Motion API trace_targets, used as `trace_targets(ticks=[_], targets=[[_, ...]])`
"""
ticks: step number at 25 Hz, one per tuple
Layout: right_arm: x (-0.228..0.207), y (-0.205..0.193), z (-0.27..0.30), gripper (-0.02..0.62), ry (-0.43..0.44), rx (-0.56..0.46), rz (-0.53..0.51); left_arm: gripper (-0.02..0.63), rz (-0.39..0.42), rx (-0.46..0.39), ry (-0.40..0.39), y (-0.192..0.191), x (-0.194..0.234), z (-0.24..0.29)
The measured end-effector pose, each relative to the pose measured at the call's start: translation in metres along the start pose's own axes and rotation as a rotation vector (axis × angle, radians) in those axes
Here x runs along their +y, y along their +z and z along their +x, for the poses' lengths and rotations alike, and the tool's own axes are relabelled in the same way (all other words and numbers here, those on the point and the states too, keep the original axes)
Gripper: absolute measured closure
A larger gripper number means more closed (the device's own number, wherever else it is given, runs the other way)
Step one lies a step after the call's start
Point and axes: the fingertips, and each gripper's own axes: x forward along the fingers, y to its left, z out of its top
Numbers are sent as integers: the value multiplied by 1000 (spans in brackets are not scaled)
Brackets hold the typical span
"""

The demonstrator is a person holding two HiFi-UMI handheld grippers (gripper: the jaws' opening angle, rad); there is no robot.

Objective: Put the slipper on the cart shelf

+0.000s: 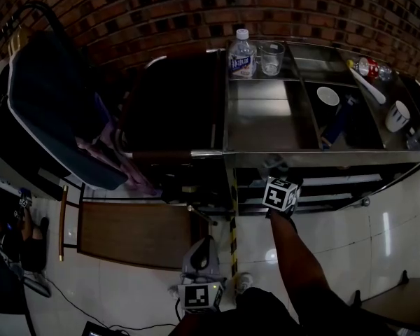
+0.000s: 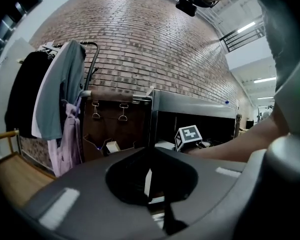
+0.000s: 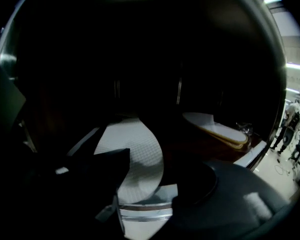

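A white slipper (image 3: 136,151) with a textured surface lies at the front of the dark lower shelf of the steel cart (image 1: 294,156). My right gripper (image 3: 157,179) reaches into that shelf with its jaws open on either side of the slipper, the pads off it. A second pale slipper (image 3: 216,127) lies further right on the same shelf. In the head view only the right gripper's marker cube (image 1: 281,194) shows at the shelf mouth. My left gripper (image 1: 199,257) hangs low over the floor, shut and empty, aimed at the cart (image 2: 190,106).
On the cart top stand a water bottle (image 1: 242,53), a glass (image 1: 271,58), a white cup (image 1: 327,96) and a mug (image 1: 397,115). A clothes rack with garments (image 1: 49,110) stands left of the cart. A low wooden platform (image 1: 136,233) lies on the tiled floor.
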Motion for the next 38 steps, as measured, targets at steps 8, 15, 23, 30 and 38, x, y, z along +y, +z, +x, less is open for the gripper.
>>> trace_targets(ticks=[8,15,23,30,38], targets=[[-1,0,0,328,-16,-8,70,591,8,-20,-6,9,-8,-3],[-2,40,-63,328,98,-161,104,591,17,-28,-23,12,-13,6],[-6,38,-176,563,260,-307,-65,591,48,-72,-92,24,-35,21],[-7,26,-235,594,361,-357,-79,591,57,-87,-139,32,-60,33],[0,15,-259,595,360,-383,-89,591,76,-99,-129,39,-66,42]])
